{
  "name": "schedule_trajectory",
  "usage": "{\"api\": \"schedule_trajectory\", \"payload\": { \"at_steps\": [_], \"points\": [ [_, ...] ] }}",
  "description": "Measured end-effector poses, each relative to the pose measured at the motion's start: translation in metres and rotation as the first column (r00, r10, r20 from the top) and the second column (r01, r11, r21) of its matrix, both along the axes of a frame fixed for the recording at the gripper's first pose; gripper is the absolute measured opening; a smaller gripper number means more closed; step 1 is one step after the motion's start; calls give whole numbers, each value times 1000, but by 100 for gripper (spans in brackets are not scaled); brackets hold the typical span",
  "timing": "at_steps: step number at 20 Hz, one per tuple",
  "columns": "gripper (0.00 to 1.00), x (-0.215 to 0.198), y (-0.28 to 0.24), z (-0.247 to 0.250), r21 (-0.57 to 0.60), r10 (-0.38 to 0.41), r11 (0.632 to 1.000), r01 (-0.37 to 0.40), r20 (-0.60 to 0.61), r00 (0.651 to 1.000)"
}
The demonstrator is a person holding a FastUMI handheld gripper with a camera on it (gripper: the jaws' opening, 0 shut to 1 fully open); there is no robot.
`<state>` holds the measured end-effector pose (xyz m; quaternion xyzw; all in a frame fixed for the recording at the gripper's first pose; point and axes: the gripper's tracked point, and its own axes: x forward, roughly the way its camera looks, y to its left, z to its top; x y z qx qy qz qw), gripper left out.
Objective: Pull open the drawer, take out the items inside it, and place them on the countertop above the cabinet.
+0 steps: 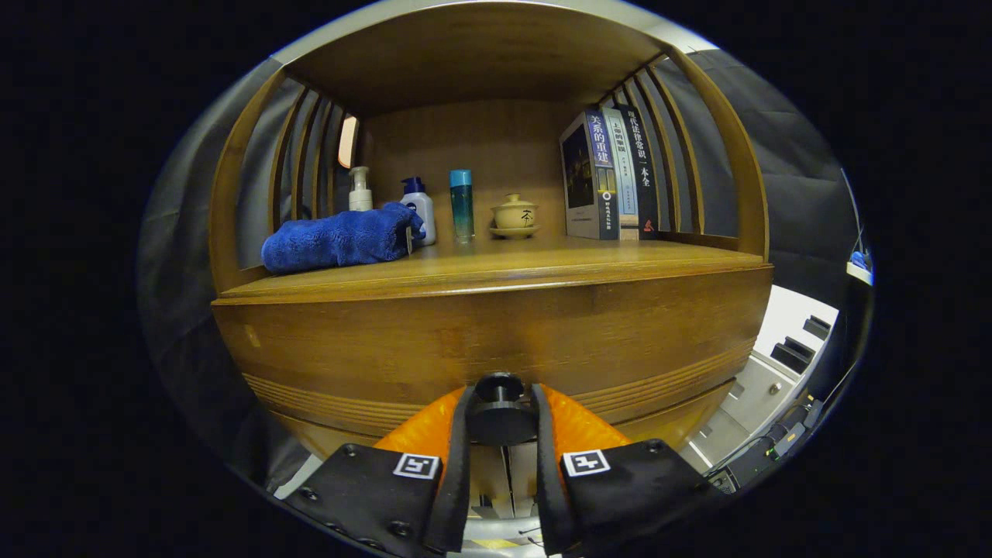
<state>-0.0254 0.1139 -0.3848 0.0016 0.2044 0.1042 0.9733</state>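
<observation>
Drawer knob [500,411] | between the jaws | gripper [500,403] clamped on it | drawer front [496,333] just beyond

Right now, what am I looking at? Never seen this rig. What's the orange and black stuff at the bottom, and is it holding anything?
It is a handheld two-finger gripper; a fisheye camera rides on it and looks forward along the fingers. The orange and black parts are those fingers. They sit on either side of the drawer's round black knob and appear closed on it; the drawer front looks shut. On the countertop above: a blue towel, a pump bottle, a white bottle with a blue cap, a teal bottle, a lidded cup on a saucer and books.
</observation>
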Motion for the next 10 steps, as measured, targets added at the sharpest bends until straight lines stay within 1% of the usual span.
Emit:
{"api": "schedule_trajectory", "payload": {
  "at_steps": [1,2,6,10],
  "points": [
    [44,1,1,0,22,-8,1000,8,0,1000],
    [40,1,1,-1,38,-13,999,13,-2,1000],
    [40,-4,0,0,19,-15,1000,15,-7,1000],
    [40,-14,-2,2,43,-22,999,22,4,1000]
  ]
}}
